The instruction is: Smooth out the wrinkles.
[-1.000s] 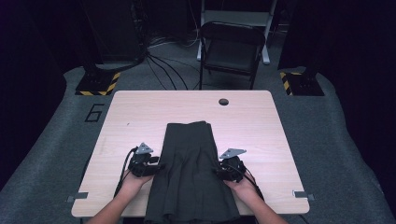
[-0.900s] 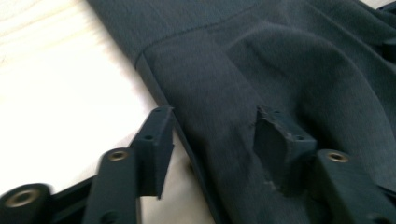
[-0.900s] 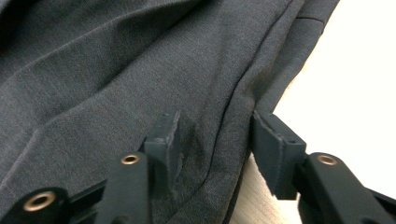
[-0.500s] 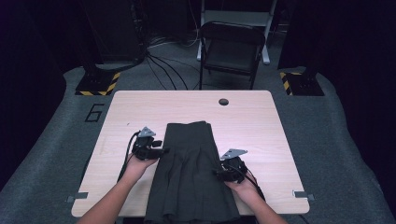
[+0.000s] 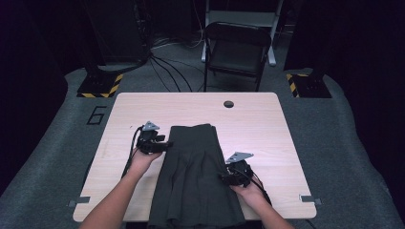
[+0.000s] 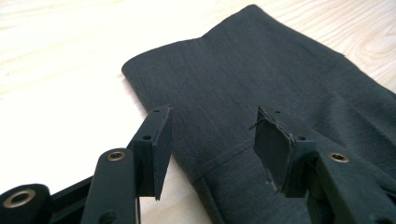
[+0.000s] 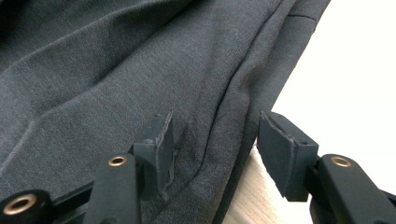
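Where grey carpet (image 5: 348, 157) spreads, wooden table (image 5: 258, 124) faces 1 chair (image 5: 236, 50)

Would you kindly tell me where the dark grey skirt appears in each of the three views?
High view: the dark grey skirt lies mid-table, running to the near edge.
Left gripper view: its waistband end fills the centre and right.
Right gripper view: its pleats cover the left and centre.
Shared landmark: the pale wooden table beside the skirt's edge.
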Demonstrator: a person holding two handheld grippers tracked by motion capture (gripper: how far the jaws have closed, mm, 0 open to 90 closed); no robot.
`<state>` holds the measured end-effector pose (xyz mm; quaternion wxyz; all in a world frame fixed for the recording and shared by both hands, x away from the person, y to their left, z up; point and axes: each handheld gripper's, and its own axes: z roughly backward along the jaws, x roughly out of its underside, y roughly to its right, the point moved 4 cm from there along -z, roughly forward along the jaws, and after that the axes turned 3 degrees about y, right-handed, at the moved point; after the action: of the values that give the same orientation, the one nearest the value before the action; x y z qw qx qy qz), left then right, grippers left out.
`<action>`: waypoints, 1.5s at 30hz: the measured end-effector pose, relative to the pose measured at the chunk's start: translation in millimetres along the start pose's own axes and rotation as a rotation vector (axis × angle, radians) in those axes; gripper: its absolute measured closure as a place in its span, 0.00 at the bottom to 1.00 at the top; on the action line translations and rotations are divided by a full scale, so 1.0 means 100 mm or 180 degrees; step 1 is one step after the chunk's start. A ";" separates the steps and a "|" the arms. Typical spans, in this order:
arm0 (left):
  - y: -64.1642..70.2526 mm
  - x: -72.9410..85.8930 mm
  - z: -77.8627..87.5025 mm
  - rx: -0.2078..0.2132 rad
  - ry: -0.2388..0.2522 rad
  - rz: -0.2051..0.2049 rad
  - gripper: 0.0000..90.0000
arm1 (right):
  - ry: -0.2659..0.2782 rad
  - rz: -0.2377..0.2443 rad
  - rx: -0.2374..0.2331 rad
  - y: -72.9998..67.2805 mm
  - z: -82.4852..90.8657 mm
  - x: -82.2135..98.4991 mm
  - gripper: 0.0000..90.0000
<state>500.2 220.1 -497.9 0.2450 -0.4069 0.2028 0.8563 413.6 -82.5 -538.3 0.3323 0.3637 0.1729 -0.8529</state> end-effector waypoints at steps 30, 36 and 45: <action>-0.14 -0.02 -0.62 -0.0289 -0.0213 0.0187 0.32 | -0.0043 0.0013 -0.0010 0.01 -0.02 0.04 0.50; -0.18 0.01 -0.67 -0.0324 -0.0230 0.0220 0.32 | -0.0053 -0.0008 -0.0004 0.01 -0.02 0.04 0.49; -0.16 0.03 -0.70 -0.0269 -0.0287 0.0185 0.35 | -0.0054 -0.0010 -0.0003 0.01 -0.02 0.04 0.49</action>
<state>550.2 195.6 -543.7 0.2115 -0.3718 0.1668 0.8883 413.7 -84.1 -543.0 0.3325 0.3560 0.1711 -0.8564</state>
